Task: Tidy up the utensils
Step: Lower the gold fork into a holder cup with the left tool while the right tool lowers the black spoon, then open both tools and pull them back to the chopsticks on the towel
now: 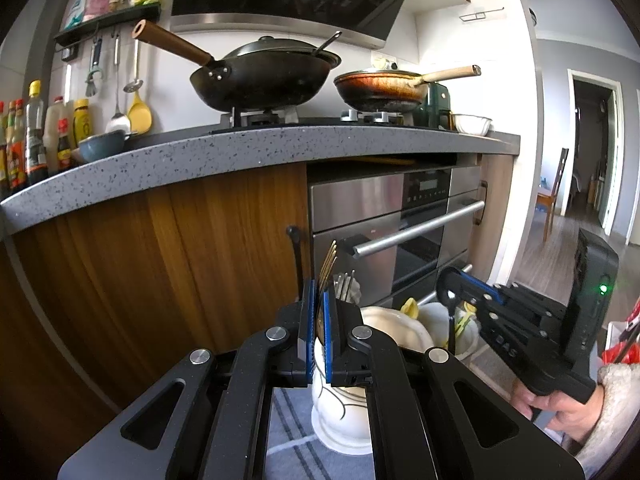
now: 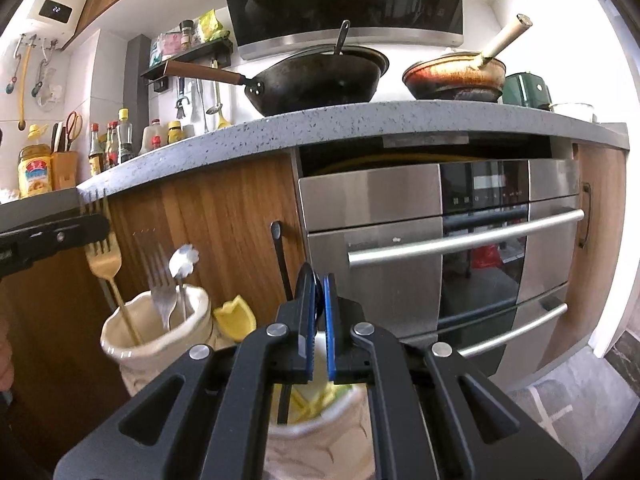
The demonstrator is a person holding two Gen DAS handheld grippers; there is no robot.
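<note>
Left gripper (image 1: 319,312) pinching gold fork (image 2: 105,254) above left cup (image 2: 154,334); right gripper (image 2: 319,312) clamped on black utensil (image 2: 318,300) over right cup (image 2: 320,436). Risk: tipping cups, dragging on rims.

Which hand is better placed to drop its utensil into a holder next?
Probably left. The left gripper holds the gold fork upright, handle already inside the cream holder. The right gripper grips a black utensil above the other holder, less aligned.
</note>
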